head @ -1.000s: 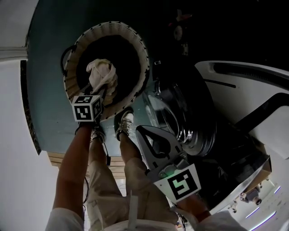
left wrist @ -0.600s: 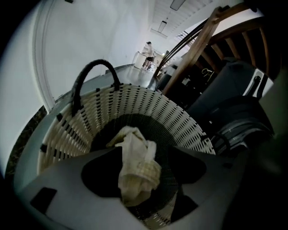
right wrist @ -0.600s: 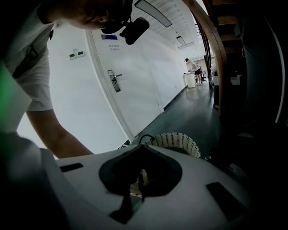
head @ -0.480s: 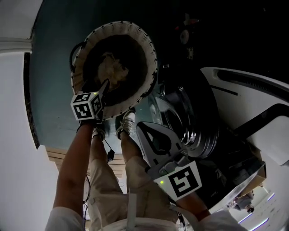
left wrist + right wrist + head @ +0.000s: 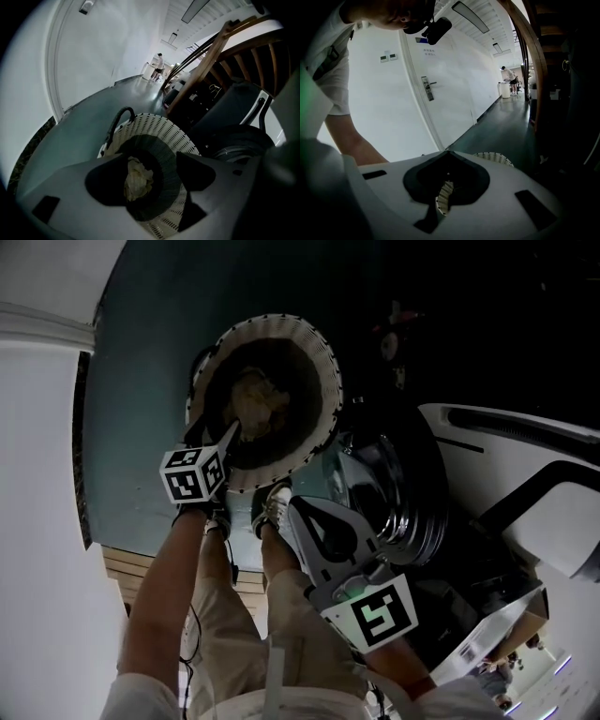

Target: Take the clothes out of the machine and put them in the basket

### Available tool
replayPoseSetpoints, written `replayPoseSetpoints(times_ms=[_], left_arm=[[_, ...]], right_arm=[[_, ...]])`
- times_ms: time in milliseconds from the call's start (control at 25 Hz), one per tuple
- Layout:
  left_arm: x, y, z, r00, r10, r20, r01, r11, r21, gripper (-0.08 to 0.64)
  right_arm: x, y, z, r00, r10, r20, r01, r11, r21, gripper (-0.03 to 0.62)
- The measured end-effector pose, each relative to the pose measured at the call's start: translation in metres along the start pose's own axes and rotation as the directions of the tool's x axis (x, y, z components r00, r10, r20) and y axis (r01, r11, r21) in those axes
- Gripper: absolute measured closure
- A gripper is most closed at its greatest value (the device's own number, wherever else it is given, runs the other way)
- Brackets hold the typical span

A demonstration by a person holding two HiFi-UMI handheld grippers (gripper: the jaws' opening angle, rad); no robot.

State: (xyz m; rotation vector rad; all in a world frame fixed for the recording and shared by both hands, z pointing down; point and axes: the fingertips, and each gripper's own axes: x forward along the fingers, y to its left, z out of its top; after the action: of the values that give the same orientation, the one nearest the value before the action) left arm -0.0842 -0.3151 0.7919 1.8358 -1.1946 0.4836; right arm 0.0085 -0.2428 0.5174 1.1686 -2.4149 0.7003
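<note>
A round white perforated basket (image 5: 319, 362) stands on the teal floor, and a pale crumpled cloth (image 5: 258, 399) lies loose inside it. My left gripper (image 5: 225, 435) hangs over the basket's near rim. Its jaws have just been opening and now stand open with nothing between them. Past them in the left gripper view (image 5: 140, 160) the cloth (image 5: 137, 177) rests in the basket (image 5: 154, 124). My right gripper (image 5: 292, 506) is shut and empty, beside the washing machine's open door (image 5: 398, 512). Its own view (image 5: 447, 153) looks over the basket rim (image 5: 494, 158).
The white washing machine body (image 5: 525, 456) fills the right side. The person's legs and shoes (image 5: 274, 504) stand just below the basket. A white wall (image 5: 42, 446) runs along the left. A wooden staircase (image 5: 225, 51) rises behind the basket, and a person (image 5: 158, 65) stands far down the corridor.
The left gripper let go of the pale cloth, which dropped into the basket. The gripper then lifted and drew back towards the near rim. The right gripper stayed shut and rose slightly.
</note>
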Motion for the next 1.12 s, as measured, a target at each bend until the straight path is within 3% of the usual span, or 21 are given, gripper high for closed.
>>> replayPoseSetpoints(times_ms=[80,360,480,600,760,920,1120], left_arm=[[-0.017,-0.001,0.008,1.000,-0.011,0.003,0.011,1.000,-0.004,0.238],[-0.081,0.006,0.037,1.000,-0.028,0.014,0.028,1.000,0.006,0.441],[-0.109,0.009,0.038,0.999,0.003,-0.037,-0.003,1.000,0.008,0.531],[-0.137,0.006,0.040,0.999,-0.004,-0.054,0.004,1.000,-0.002,0.546],[-0.182,0.004,0.063,1.000,-0.005,0.020,0.006,0.999,-0.042,0.546],[-0.231,-0.003,0.101,0.994,-0.004,0.106,0.007,1.000,-0.027,0.546],[-0.300,-0.016,0.159,0.967,-0.028,0.254,0.021,0.999,0.032,0.546]], right_arm=[[-0.001,0.011,0.014,1.000,0.000,0.015,0.001,1.000,-0.011,0.580],[-0.005,0.055,0.066,0.998,0.010,0.056,-0.007,0.999,-0.049,0.580],[-0.009,0.071,0.083,0.998,0.015,0.057,-0.010,0.997,-0.080,0.580],[-0.015,0.082,0.099,0.998,0.006,0.061,0.001,0.993,-0.114,0.580],[-0.031,0.092,0.125,0.997,-0.012,0.078,0.022,0.990,-0.137,0.580],[-0.046,0.102,0.149,0.994,-0.036,0.099,0.052,0.985,-0.167,0.580],[-0.060,0.122,0.188,0.988,-0.023,0.152,0.054,0.977,-0.208,0.580]])
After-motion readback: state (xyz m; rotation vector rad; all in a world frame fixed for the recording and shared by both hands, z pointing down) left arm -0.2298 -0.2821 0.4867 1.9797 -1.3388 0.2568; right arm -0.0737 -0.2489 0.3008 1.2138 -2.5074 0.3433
